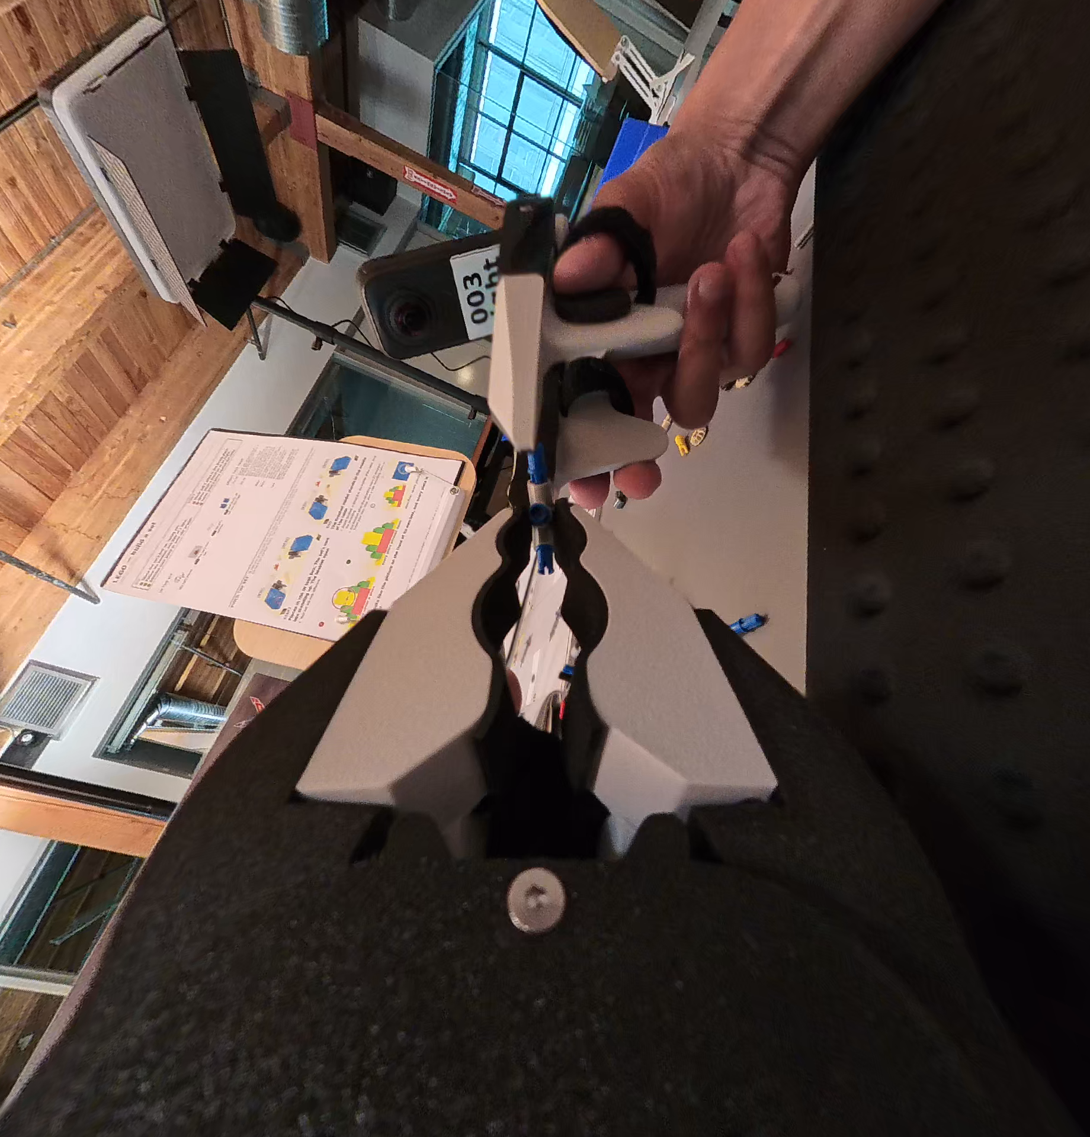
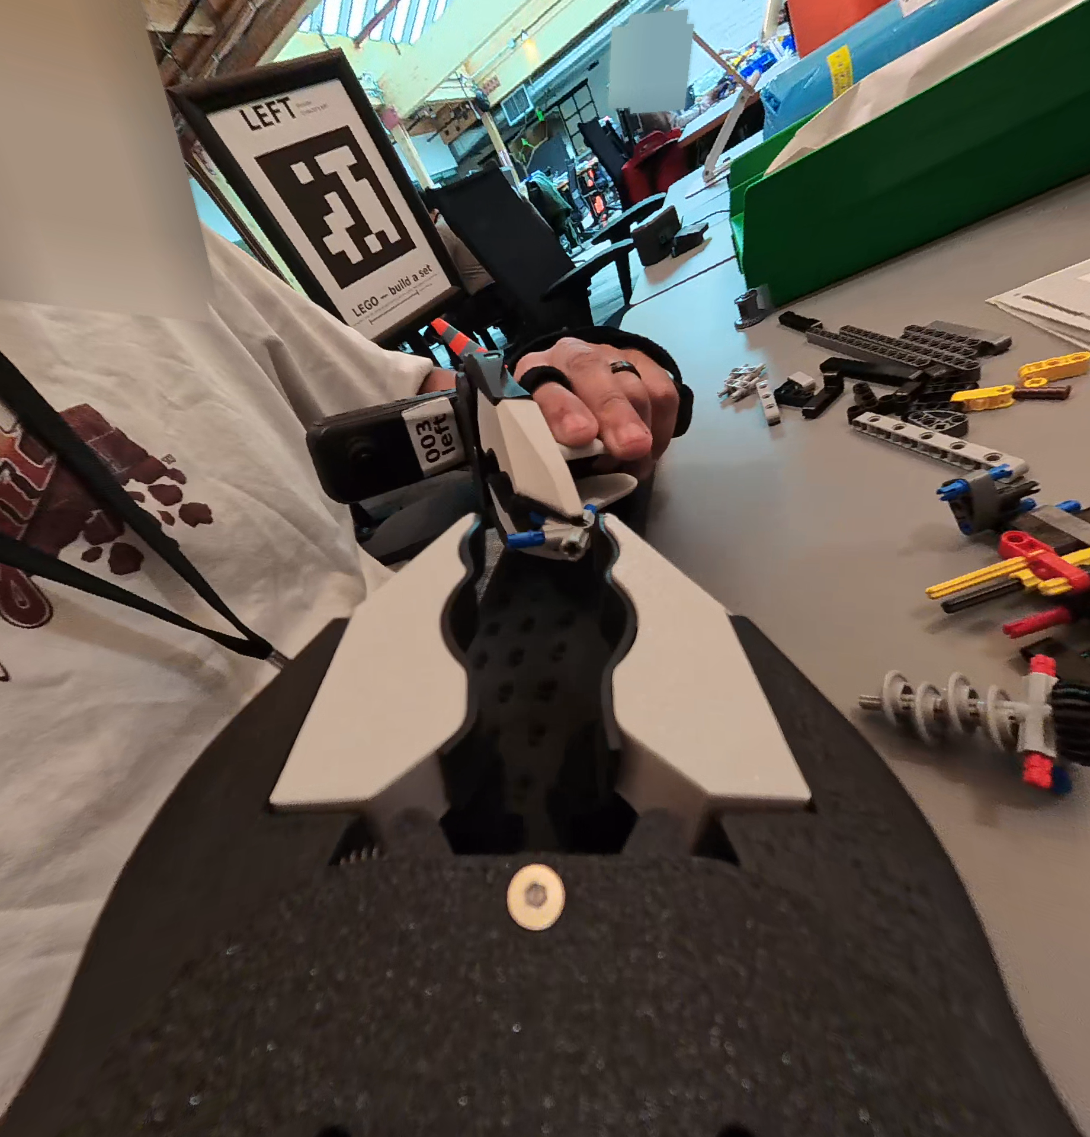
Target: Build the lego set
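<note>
A small grey lego connector with blue pins (image 1: 538, 494) is held in the air between both grippers. My left gripper (image 1: 539, 523) is shut on it near the fingertips. It also shows in the right wrist view (image 2: 552, 523), held by a hand, with the connector (image 2: 558, 540) in its tips. My right gripper (image 2: 542, 523) stands open, its fingertips on either side of the connector with a wide gap. In the left wrist view the right gripper (image 1: 549, 461) meets the connector's top blue pin, held by a hand.
Loose parts lie on the grey table: black beams (image 2: 899, 357), yellow pieces (image 2: 1053, 366), a grey beam (image 2: 936, 440), a red-yellow sub-assembly (image 2: 1035, 566), a spring part (image 2: 973, 707). A green bin (image 2: 899, 203) stands behind. An instruction sheet (image 1: 296, 523) stands ahead. The grippers are tip to tip, or close to it.
</note>
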`<state>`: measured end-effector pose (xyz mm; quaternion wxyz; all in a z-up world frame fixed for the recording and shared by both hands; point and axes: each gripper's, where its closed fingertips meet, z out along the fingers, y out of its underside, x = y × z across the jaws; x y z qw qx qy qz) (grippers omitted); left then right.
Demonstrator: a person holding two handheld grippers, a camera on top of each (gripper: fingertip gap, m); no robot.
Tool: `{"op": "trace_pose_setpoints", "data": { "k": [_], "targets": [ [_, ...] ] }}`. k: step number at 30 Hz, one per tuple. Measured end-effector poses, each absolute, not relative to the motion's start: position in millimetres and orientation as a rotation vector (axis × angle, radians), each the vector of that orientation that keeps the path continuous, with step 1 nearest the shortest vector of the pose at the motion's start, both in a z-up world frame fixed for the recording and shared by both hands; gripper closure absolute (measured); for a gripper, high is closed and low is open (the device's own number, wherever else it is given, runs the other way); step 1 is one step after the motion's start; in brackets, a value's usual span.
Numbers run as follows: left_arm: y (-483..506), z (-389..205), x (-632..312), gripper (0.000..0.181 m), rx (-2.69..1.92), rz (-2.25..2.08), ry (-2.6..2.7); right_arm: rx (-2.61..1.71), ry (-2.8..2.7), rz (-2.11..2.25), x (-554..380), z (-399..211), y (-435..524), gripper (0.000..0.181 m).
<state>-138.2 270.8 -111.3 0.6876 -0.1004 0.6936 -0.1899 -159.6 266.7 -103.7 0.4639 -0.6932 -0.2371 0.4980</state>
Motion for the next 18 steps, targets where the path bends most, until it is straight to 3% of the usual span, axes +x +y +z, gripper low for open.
{"op": "trace_pose_setpoints", "data": {
  "k": [1, 18],
  "targets": [
    [269.5, -110.3, -138.9, 0.176, -0.219, -0.43, 1.547, -1.7, -0.584, 1.198, -159.2, -104.7, 268.1, 0.154],
    [265.9, -107.0, -140.0, 0.176, -0.185, -0.391, 1.52, -1.606, -0.705, 1.045, -160.3, -104.7, 266.6, 0.158]
  ]
}}
